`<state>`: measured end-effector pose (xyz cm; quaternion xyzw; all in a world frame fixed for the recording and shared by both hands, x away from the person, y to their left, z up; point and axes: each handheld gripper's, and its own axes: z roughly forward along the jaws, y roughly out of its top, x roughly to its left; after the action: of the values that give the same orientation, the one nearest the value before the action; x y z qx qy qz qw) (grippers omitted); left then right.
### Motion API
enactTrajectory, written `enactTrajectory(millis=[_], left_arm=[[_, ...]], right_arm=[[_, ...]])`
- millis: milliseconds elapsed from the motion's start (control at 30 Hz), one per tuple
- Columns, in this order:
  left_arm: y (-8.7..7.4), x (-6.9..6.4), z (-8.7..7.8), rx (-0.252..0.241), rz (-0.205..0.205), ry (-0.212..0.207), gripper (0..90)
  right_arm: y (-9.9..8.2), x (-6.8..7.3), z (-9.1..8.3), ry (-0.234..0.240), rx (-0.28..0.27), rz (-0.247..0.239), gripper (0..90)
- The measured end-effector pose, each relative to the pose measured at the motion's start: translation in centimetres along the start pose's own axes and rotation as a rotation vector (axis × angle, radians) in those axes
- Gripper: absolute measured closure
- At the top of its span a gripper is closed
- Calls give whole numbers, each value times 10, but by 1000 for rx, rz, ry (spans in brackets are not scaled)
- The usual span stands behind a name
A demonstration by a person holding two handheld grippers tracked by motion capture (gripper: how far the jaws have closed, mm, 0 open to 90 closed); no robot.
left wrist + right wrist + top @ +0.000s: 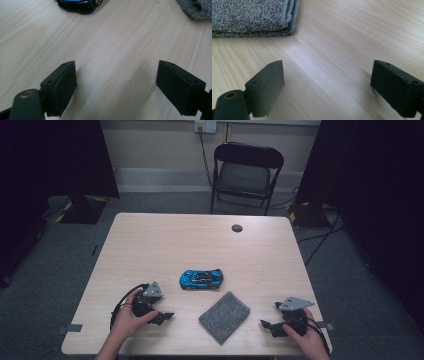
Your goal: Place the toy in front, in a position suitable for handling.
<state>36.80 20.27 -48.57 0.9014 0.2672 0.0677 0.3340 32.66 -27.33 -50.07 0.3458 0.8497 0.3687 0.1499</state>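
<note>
A blue and black toy car (201,279) sits on the wooden table (165,245), near its middle. A folded grey cloth (224,316) lies just in front of it, to the right. My left gripper (167,316) rests low at the table's front left, jaws wide apart over bare wood (116,75), with the car's edge (77,5) ahead and the cloth's corner (197,8) at the upper right. My right gripper (263,324) rests at the front right, open (327,80) with nothing between its jaws, the cloth (252,17) ahead to its left.
A small dark round hole cover (237,228) sits near the table's far edge. A black folding chair (246,175) stands behind the table. Dark screens and cables flank both sides. Bare tabletop stretches beyond the car.
</note>
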Motion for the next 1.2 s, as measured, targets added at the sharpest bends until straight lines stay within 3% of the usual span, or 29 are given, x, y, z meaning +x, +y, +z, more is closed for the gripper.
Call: enactTrajectory(millis=[33, 200, 267, 467, 500, 633, 800, 1200], left_arm=[[6, 3, -1, -1, 19, -1, 166], [26, 11, 0, -30, 30, -24, 162], [40, 16, 7, -29, 42, -21, 162], [60, 25, 23, -33, 59, -27, 163], [63, 27, 23, -8, 75, -34, 163], [76, 30, 34, -63, 57, -37, 166], [93, 33, 47, -74, 72, -48, 166], [107, 34, 66, -89, 82, -65, 164]], right_arm=[[0, 0, 0, 0, 0, -1, 110], [0, 0, 0, 0, 1, -1, 110], [0, 0, 0, 0, 0, 0, 110], [0, 0, 0, 0, 0, 0, 110], [0, 0, 0, 0, 0, 0, 110], [0, 0, 0, 0, 0, -1, 110], [0, 0, 0, 0, 0, 0, 110], [0, 0, 0, 0, 0, -1, 110]])
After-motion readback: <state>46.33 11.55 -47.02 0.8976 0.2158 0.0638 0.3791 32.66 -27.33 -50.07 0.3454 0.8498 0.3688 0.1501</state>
